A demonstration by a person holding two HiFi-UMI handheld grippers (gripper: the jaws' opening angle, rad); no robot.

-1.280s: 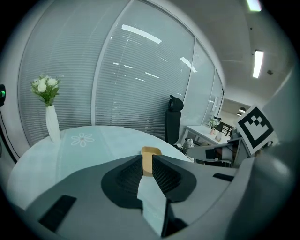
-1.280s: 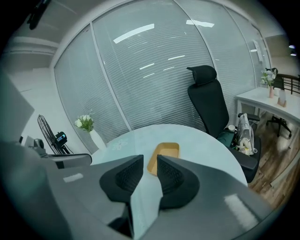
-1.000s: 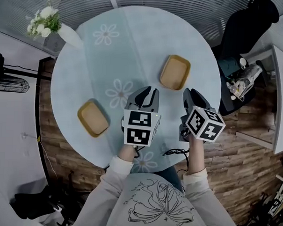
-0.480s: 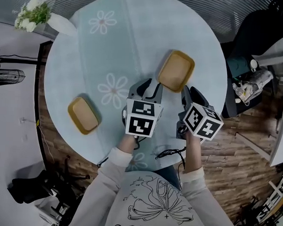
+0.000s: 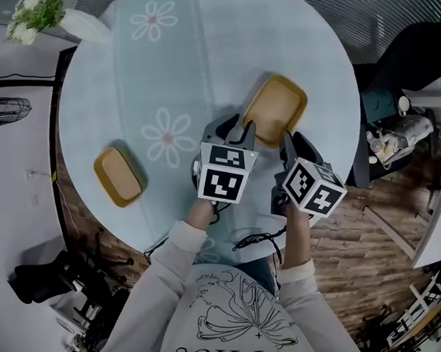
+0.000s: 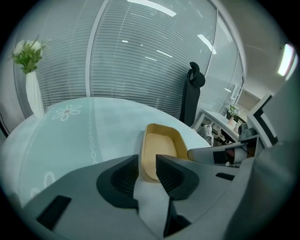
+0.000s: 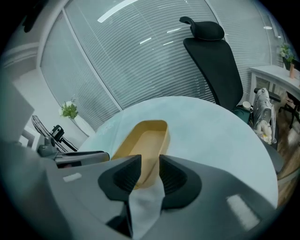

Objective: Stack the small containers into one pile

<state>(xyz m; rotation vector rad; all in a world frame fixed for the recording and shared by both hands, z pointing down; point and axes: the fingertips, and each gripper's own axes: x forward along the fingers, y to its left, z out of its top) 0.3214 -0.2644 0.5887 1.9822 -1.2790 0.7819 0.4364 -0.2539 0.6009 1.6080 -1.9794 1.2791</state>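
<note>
Head view: round pale-blue desk (image 5: 211,62) with a flower print. Two small tan containers lie on it, both empty and open side up, well apart, not stacked.

- Near container (image 5: 274,108) lies at about 3 o'clock from the desk centre, with its long axis running from 7 to 1 o'clock.
- Far container (image 5: 118,176) sits alone by the desk edge at about 8 o'clock.
- White vase with flowers (image 5: 38,10) stands at the desk rim, about 10 o'clock.
- Dark office chair (image 5: 416,49) is off the desk, about 2 o'clock.

Left claw (image 5: 236,127) is at the near container's 7 o'clock end, pointing down at it. In the left gripper view the claw (image 6: 147,164) is released and its jaws have just been opening. The container's (image 6: 159,147) short end shows in the gap just past the tips, with the pads not pressing it.

Right claw (image 5: 290,140) is at the same container's 5 o'clock corner. In the right gripper view the claw (image 7: 150,165) is also released and its jaws have just been opening. The container (image 7: 140,140) corner shows in the gap and is not clamped. Whether either claw touches the rim, cannot tell.

Both hands are on the 6 o'clock side of the desk.
</note>
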